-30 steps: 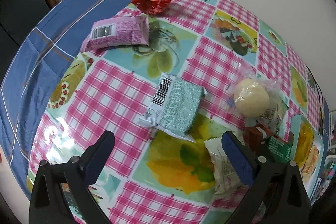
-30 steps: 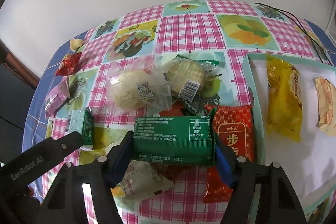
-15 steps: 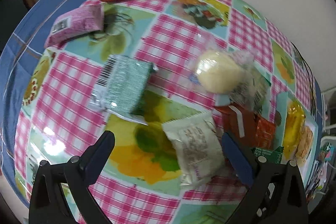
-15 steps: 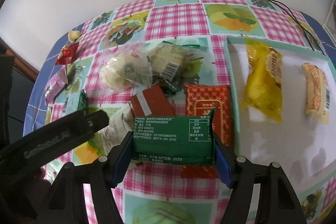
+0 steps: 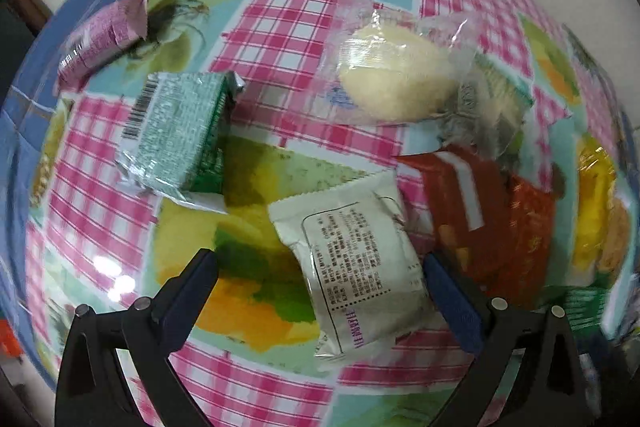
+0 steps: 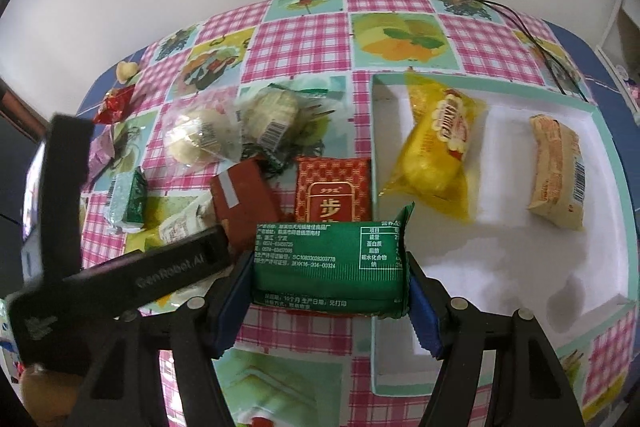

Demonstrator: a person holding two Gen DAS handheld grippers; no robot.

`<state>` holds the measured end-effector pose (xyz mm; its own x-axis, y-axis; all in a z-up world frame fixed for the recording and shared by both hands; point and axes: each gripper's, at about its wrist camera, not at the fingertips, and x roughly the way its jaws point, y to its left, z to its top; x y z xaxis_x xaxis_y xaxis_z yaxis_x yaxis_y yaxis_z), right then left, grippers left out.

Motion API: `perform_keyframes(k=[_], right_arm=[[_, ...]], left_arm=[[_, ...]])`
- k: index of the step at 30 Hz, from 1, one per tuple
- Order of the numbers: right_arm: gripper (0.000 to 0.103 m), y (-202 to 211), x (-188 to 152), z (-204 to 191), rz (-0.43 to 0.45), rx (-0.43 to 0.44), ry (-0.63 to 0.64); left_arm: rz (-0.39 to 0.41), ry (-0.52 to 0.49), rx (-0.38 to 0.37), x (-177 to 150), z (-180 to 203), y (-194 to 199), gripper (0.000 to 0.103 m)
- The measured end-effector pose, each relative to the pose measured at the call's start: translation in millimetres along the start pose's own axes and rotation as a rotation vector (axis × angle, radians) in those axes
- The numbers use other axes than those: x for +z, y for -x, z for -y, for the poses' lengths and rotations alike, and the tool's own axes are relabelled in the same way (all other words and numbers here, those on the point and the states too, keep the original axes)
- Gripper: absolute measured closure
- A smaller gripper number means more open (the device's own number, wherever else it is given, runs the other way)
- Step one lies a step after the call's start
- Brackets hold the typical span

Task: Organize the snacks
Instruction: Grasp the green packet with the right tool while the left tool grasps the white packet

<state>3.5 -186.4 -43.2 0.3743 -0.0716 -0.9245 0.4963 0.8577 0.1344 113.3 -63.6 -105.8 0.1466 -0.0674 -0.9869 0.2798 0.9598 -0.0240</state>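
Right wrist: jaws clench glossy green packet (image 6: 330,263); left gripper (image 5: 320,291) jaws spread above crinkled white packet (image 5: 356,263).

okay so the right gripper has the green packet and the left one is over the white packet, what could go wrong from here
1. The right gripper pinches the green packet by its ends only, so it might slip or buckle before reaching the white tray.
2. The white packet sits close to the left gripper's right finger, so closing may catch only its edge.
3. The brown packet lies right beside it and could get nudged.
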Motion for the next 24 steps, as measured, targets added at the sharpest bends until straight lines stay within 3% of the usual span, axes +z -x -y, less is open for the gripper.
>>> perform_keyframes(k=[5,7,9,13,15,19,24], right_arm=[[0.031,0,0,4,-0.001,0.007,-0.024],[0.031,0,0,4,-0.001,0.009,-0.024],[0.031,0,0,2,-0.002,0.012,-0.023],[0.031,-1,-1,1,-0.007,0.014,-0.020],[0.031,-2,-1,1,-0.010,0.012,-0.021],[0.031,-3,0,3,-0.019,0.010,-0.031],[0.031,-5,-1,5,-0.033,0.003,-0.043]], left_arm=[[0.001,0.050,0.022,0,-15,-1,0.003],[0.008,0.064,0.024,0,-20,2,0.011],[0.022,0.068,0.030,0,-24,6,0.025],[0.032,0.055,0.020,0,-23,11,0.037],[0.037,0.032,0.022,1,-17,12,0.047],[0.043,0.019,0.004,5,6,7,0.048],[0.037,0.059,-0.048,6,0,14,0.049]])
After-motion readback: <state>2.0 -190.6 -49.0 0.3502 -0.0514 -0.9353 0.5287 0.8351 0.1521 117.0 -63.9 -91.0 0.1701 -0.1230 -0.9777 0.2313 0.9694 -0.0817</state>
